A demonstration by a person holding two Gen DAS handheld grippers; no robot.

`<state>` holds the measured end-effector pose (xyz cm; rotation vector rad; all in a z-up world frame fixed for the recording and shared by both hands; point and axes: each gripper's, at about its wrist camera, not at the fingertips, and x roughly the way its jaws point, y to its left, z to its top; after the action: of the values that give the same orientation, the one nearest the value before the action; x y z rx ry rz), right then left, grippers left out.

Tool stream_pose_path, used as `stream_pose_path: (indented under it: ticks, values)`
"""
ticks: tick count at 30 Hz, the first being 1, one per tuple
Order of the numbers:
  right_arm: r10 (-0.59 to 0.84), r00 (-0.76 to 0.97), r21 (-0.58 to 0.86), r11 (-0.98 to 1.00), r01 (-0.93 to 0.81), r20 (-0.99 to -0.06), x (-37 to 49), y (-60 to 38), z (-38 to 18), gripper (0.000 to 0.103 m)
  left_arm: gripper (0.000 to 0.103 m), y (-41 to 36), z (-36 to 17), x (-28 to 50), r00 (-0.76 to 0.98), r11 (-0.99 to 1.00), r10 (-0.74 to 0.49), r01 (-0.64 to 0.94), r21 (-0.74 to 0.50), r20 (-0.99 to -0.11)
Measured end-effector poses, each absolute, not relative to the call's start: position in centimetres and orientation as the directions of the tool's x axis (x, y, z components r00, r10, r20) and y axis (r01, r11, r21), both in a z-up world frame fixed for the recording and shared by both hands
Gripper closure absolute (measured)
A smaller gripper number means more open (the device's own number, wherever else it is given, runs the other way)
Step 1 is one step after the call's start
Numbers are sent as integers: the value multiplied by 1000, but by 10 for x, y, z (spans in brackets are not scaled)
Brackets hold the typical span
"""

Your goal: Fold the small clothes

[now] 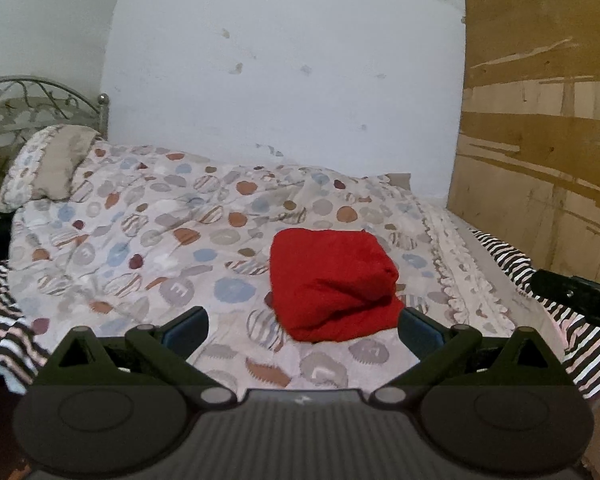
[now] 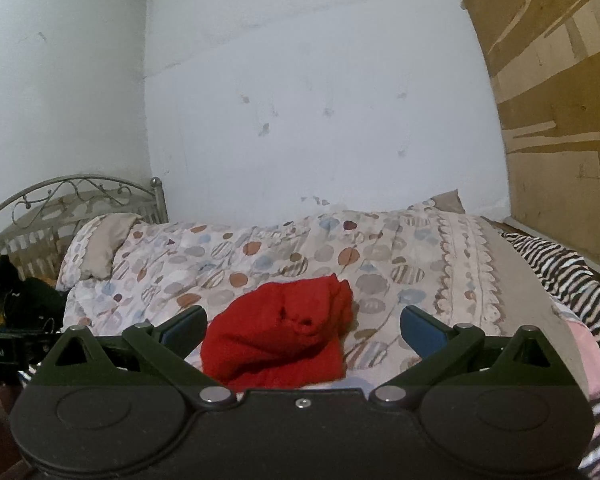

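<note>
A small red garment (image 1: 332, 284) lies folded into a thick bundle on the patterned quilt (image 1: 160, 232). My left gripper (image 1: 303, 326) is open just in front of the bundle, whose near edge sits between the blue-padded fingers (image 1: 188, 328); nothing is gripped. In the right wrist view the same red garment (image 2: 280, 340) lies between the spread fingers (image 2: 420, 330) of my right gripper (image 2: 302, 330), which is open and holds nothing. The right gripper's black body (image 1: 576, 294) shows at the right edge of the left wrist view.
A pillow (image 1: 48, 168) and a metal headboard (image 1: 28, 104) are at the far left. A zebra-striped blanket (image 1: 512, 264) lies along the right side. A brown board (image 1: 540, 120) leans against the white wall (image 1: 284, 64). Dark items (image 2: 16, 296) sit at the left.
</note>
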<state>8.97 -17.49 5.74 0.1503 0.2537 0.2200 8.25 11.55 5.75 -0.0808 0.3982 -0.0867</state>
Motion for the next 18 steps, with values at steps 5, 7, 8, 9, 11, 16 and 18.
stream_pose_path:
  ticks: [5, 7, 8, 9, 11, 16, 18]
  values:
    - [256, 941, 132, 964, -231, -222, 62, -167, 48, 0, 0, 117, 46, 54, 926, 994, -78, 42, -104, -371]
    - [267, 937, 126, 962, -244, -225, 54, -165, 43, 0, 0, 118, 39, 46, 924, 994, -62, 22, -110, -378]
    - [272, 935, 127, 960, -248, -226, 51, -164, 41, 0, 0, 118, 37, 42, 922, 994, -55, 14, -111, -382]
    - [274, 935, 129, 960, -250, -227, 48, -164, 39, 0, 0, 119, 35, 39, 921, 994, -50, 8, -110, -385]
    - [275, 934, 135, 959, -250, -228, 45, -164, 37, 0, 0, 120, 32, 33, 921, 994, -43, 0, -109, -388]
    - [275, 935, 136, 959, -249, -223, 43, -162, 38, 0, 0, 123, 28, 28, 920, 994, -24, -19, -105, -392]
    - [273, 936, 133, 960, -248, -224, 42, -162, 38, 0, 0, 123, 28, 26, 920, 995, -21, -20, -103, -391]
